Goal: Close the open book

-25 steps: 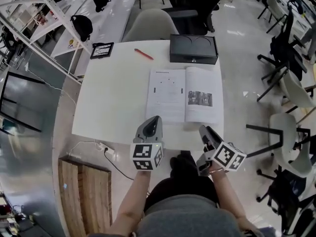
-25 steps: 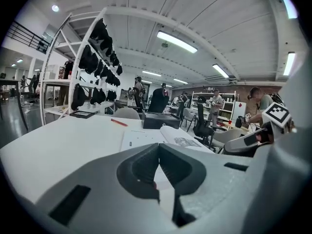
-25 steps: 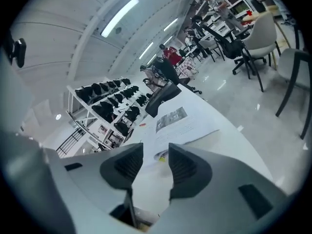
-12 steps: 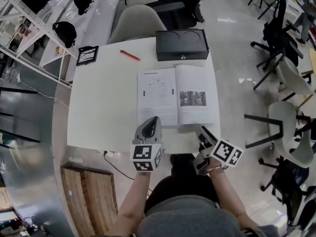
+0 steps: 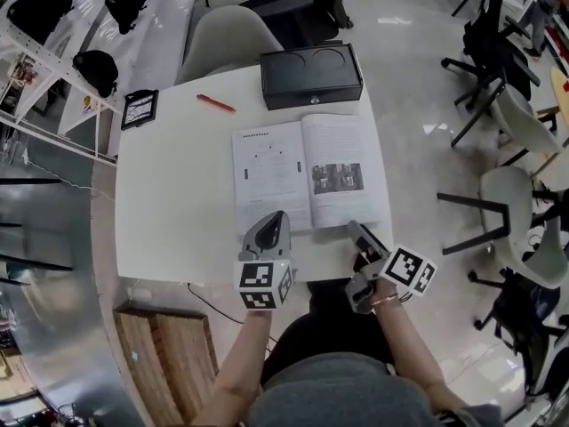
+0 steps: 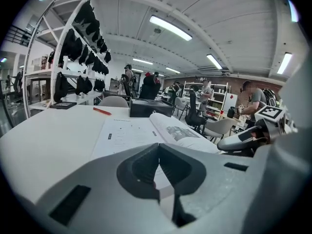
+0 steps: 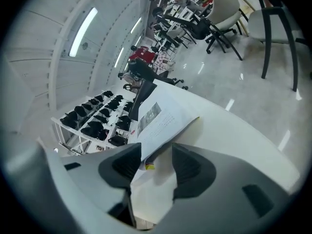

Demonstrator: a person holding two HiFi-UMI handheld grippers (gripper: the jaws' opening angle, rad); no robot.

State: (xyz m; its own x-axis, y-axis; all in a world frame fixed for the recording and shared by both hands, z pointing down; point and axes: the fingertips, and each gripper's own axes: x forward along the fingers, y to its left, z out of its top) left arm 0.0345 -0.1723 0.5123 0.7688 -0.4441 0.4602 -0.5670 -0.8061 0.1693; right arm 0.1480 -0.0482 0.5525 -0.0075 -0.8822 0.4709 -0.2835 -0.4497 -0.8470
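The book [image 5: 307, 174] lies open and flat on my white worktop [image 5: 169, 194], spine running away from me, with a mostly blank page with a few marks on the left and a page with a photo on the right. It sits toward the right half of the worktop, its near edge close to the front rim.

My left tongs [image 5: 274, 218] are clenched with nothing in them: in the left gripper view the two tips [image 6: 158, 146] meet, and the left page of the book [image 6: 129, 133] stretches out just past them. From the head view they sit over the near edge of that page; I can't tell whether they touch the paper.

My right tongs [image 5: 353, 228] are released, and their jaws have just been opening. In the right gripper view the tongs [image 7: 157, 152] gape, and the near corner of the book [image 7: 161, 113] shows in the gap, with neither pad pressing on it.

Beyond the book, a black box [image 5: 311, 74] stands at the far edge of the worktop. A red pen [image 5: 216, 103] lies to its left, and a small black frame [image 5: 139, 108] sits on the far left corner. A pale chair [image 5: 229, 38] is pulled up at the far side.
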